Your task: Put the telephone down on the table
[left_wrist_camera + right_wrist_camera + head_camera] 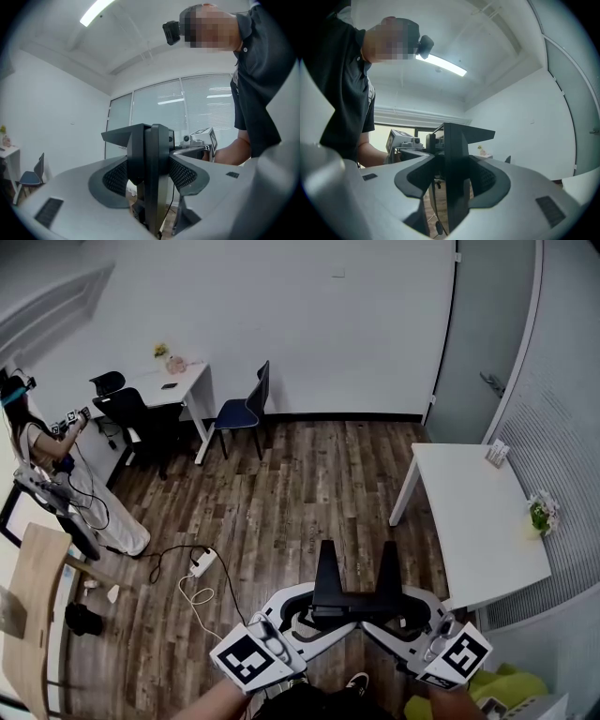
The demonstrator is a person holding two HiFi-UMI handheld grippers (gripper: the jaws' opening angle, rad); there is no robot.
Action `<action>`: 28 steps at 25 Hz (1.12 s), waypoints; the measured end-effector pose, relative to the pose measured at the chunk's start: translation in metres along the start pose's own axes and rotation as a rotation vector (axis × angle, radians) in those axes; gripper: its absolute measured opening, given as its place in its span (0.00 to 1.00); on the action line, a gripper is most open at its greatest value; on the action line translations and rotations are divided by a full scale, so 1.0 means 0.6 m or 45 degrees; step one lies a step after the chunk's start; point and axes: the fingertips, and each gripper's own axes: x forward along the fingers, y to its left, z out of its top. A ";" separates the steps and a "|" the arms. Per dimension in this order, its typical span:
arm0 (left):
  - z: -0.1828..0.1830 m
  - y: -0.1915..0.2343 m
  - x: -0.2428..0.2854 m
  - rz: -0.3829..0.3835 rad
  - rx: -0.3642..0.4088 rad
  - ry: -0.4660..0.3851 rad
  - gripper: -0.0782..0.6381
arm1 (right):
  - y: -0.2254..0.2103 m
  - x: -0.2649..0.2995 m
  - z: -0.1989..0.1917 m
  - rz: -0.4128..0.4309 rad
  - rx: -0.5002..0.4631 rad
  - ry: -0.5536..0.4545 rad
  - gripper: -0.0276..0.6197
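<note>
Black telephone [354,598], white left gripper [314,608] and right gripper [398,610] (their cubes bore black-and-white square markers), white table [469,521], brown wood-plank floor [300,484], blue chair [234,413].

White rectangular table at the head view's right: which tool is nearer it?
Right. The right tool is just short of the white table's near corner; the left tool grips the black telephone's other side, farther away.

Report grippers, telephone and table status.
Left gripper, right gripper: jaws shut on black two-pronged telephone. Held above brown wooden floor, left of white rectangular table. Small green plant on table's right edge.
</note>
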 end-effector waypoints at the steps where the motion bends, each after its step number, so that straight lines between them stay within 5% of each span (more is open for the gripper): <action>1: 0.000 0.003 -0.005 0.000 0.003 -0.001 0.46 | 0.001 0.004 -0.004 -0.002 -0.003 0.008 0.39; 28: -0.017 0.087 -0.134 -0.056 -0.010 -0.001 0.46 | 0.065 0.142 -0.030 -0.060 0.030 -0.003 0.39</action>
